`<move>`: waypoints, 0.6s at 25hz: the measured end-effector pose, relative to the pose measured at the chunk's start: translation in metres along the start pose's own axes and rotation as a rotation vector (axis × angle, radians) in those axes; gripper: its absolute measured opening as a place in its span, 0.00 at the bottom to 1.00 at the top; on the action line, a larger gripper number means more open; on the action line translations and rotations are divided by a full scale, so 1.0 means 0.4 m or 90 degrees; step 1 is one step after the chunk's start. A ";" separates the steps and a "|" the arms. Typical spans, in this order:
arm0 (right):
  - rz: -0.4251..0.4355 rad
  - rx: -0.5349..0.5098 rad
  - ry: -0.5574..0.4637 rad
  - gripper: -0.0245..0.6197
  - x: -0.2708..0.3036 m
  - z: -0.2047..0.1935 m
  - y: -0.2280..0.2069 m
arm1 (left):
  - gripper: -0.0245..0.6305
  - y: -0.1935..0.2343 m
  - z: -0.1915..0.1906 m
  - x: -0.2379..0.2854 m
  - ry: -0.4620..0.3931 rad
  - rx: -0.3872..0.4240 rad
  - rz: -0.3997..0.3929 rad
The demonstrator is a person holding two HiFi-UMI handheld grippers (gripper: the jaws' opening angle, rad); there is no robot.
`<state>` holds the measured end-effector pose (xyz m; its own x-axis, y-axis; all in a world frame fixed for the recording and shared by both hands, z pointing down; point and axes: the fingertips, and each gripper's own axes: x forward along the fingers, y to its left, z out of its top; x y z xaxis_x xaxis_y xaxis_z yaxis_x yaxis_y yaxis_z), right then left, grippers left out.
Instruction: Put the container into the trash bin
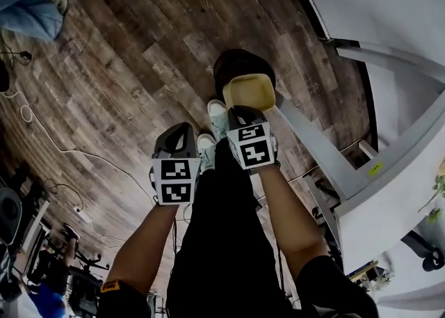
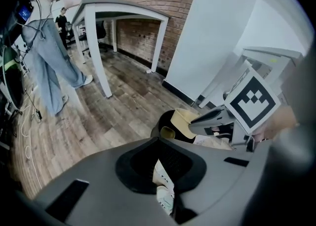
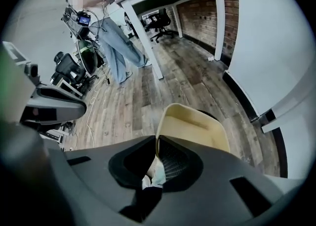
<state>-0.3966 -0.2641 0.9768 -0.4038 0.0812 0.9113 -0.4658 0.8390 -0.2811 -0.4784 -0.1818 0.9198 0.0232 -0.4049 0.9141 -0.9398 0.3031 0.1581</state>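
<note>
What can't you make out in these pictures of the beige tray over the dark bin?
- Inside of the round black trash bin: in the head view, the beige plastic container covers most of its opening. In the right gripper view, the container hides nearly all of it.
- Container's underside: faces away in every view.
- Container's gripped edge: in the left gripper view, the right gripper covers it.

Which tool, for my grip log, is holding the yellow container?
The right tool, clamped on the yellow container by its rim above the dark trash bin; the left tool is shut and holds nothing.
</note>
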 end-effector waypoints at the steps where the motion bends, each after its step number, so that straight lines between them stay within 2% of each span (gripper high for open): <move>1: 0.001 0.002 0.000 0.10 0.007 0.004 -0.010 | 0.05 0.000 0.009 0.008 -0.001 -0.002 0.000; 9: -0.014 0.044 0.014 0.16 0.040 0.024 -0.067 | 0.05 0.023 0.070 0.027 -0.002 -0.017 -0.009; 15: -0.027 0.054 0.007 0.17 0.033 0.018 -0.082 | 0.05 0.035 0.062 0.020 0.002 -0.028 0.002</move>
<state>-0.3922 -0.2946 0.9959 -0.3737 0.0520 0.9261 -0.5475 0.7936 -0.2654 -0.4997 -0.2023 0.9202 0.0215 -0.4009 0.9159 -0.9239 0.3421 0.1714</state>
